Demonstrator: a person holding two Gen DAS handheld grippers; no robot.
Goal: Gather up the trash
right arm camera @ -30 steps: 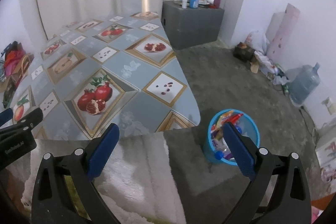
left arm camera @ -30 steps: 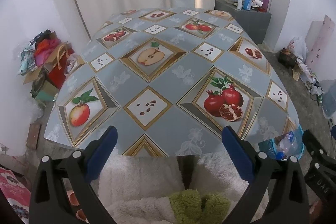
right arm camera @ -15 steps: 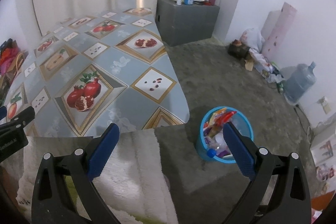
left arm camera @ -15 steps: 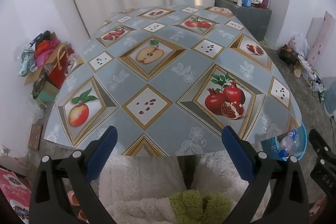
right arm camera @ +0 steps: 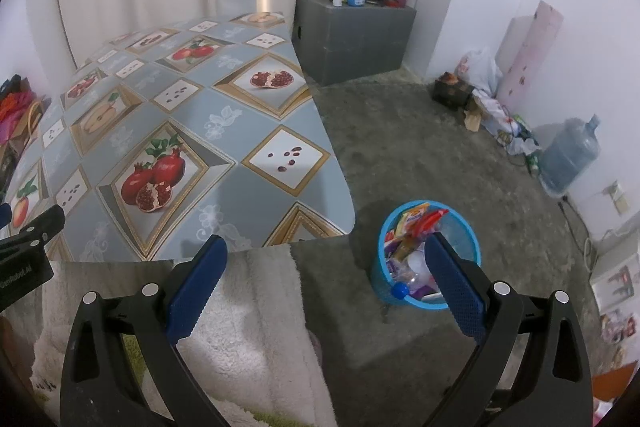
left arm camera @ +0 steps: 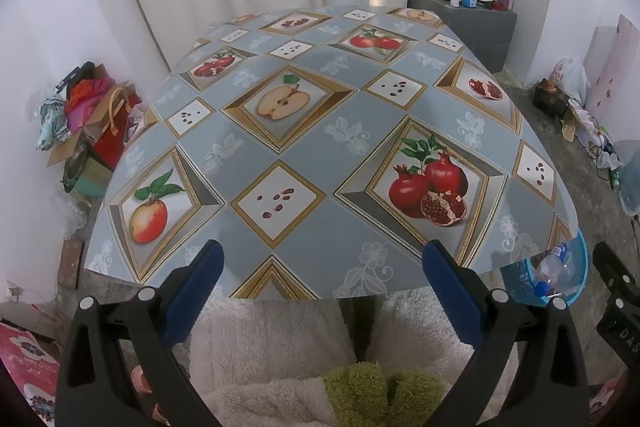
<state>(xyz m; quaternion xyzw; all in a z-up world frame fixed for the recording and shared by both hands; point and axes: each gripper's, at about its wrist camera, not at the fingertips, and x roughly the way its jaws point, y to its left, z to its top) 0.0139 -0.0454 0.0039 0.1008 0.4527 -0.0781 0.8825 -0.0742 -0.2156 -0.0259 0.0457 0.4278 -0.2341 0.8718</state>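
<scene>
Table (left arm camera: 320, 155) with fruit-print cloth, bare. Blue trash bin (right arm camera: 464, 227) on the floor beside the table's right corner, full of wrappers and a bottle. Left gripper (left arm camera: 320, 291) and right gripper (right arm camera: 326, 279): jaws wide apart, empty.

Fruit-print tablecloth (left arm camera: 320, 155), grey cabinet (right arm camera: 356, 39), water jug (right arm camera: 570, 157) near the wall.

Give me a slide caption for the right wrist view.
Open right gripper held above the floor, beside a blue bin full of wrappers and a fruit-print table.
</scene>
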